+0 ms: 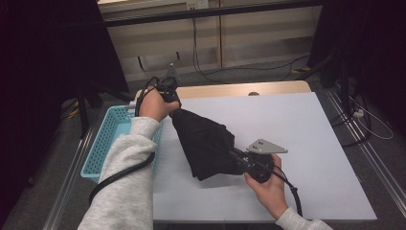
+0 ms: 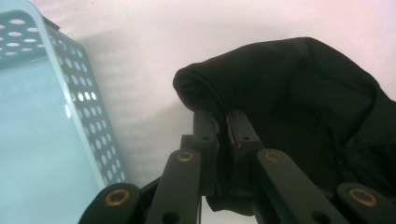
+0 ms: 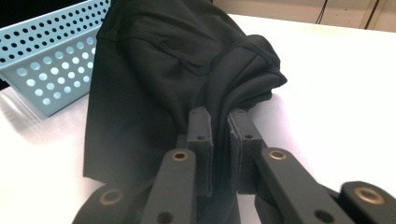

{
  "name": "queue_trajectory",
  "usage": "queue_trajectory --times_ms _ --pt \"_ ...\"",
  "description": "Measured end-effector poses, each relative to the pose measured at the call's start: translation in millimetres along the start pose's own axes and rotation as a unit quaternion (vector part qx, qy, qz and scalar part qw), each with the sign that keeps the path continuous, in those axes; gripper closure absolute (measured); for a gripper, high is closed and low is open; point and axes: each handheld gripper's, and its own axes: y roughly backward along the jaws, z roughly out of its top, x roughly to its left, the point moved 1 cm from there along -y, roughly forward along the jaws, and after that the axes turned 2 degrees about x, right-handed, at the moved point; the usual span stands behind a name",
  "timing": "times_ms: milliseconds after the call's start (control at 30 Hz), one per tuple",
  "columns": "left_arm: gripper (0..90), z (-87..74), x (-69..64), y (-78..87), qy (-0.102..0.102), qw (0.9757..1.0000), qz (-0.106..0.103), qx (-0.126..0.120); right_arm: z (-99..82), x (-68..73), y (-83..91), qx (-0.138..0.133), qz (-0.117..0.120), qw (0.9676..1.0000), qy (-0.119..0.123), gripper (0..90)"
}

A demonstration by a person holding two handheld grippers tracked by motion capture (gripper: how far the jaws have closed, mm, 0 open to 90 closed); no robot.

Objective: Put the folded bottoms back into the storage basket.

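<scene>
i'm holding a black garment [image 1: 206, 143] between both claws, and it is hanging in a slanted drape above the white surface [image 1: 306, 129], its lower folds looking to brush or nearly brush the sheet. my left claw [image 1: 173, 106] is clamping narrow on the upper corner near the blue basket [image 1: 103, 139], and my right claw [image 1: 238, 159] is pinching a bunched edge lower down, nearer me. in the left claw view the pads [image 2: 205, 126] are biting a rolled hem, with the basket wall just beside. to do this well, i'm judging that both grips should be kept firm while the cloth is being drawn taut and level, so the folds are falling free instead of dragging, and the left corner should be kept off the basket rim. i'm not able to tell what kind of garment it is, since the dark cloth is swallowing its seams, and the far side of the drape is hidden.
</scene>
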Motion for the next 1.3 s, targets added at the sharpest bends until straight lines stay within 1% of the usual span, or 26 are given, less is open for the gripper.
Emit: queue_trajectory --times_ms 67,100,167,300,433,600,633,700,767,800,833,967,1033,1300 --pt "84.1 0.5 -0.3 5.0 0.001 1.0000 0.006 0.000 2.2 0.7 -0.4 -0.003 0.002 1.0000 -0.002 81.0" --pt "84.1 0.6 0.1 7.8 0.000 1.0000 0.004 -0.004 3.2 1.5 -0.5 -0.006 0.003 1.0000 -0.003 81.0" --pt "84.1 0.6 0.8 14.2 0.000 0.9999 0.008 -0.008 5.8 3.3 -1.2 -0.009 0.005 0.9999 0.002 81.0" --pt "84.1 -0.1 4.3 24.5 0.001 0.9999 0.010 -0.011 11.5 7.3 -2.4 -0.017 0.008 0.9998 0.002 81.0" --pt "84.2 -0.4 10.1 30.2 0.008 0.9998 0.013 -0.012 16.8 11.7 -5.7 -0.021 0.015 0.9997 0.000 81.0" --pt "84.2 -2.0 17.7 36.4 0.016 0.9996 0.017 -0.014 21.8 18.0 -8.3 -0.030 0.018 0.9993 0.011 81.0" --pt "84.2 -2.1 19.1 37.9 0.013 0.9997 0.018 -0.012 23.0 18.7 -8.7 -0.030 0.018 0.9993 0.011 81.0" --pt "84.2 -2.3 20.3 41.3 0.015 0.9996 0.021 -0.013 25.7 19.8 -9.5 -0.035 0.019 0.9991 0.012 81.0" --pt "84.2 -2.1 21.0 46.5 0.014 0.9995 0.025 -0.014 28.5 20.8 -10.4 -0.038 0.021 0.9990 0.012 81.0" --pt "84.2 -2.1 21.3 49.5 0.017 0.9994 0.024 -0.017 30.0 21.5 -10.9 -0.038 0.023 0.9989 0.012 81.0" --pt "84.2 -2.1 22.1 52.7 0.015 0.9994 0.026 -0.016 31.5 22.1 -11.4 -0.039 0.022 0.9989 0.013 81.0" --pt "84.2 -2.8 24.3 62.5 0.023 0.9990 0.032 -0.022 37.6 26.7 -13.2 -0.044 0.026 0.9985 0.016 81.0" --pt "84.2 -3.3 26.5 66.4 0.023 0.9990 0.033 -0.021 40.9 29.7 -13.7 -0.046 0.029 0.9984 0.018 81.0" --pt "84.2 -6.4 38.4 82.2 0.034 0.9983 0.041 -0.021 53.9 40.6 -18.3 -0.052 0.037 0.9975 0.029 81.0"
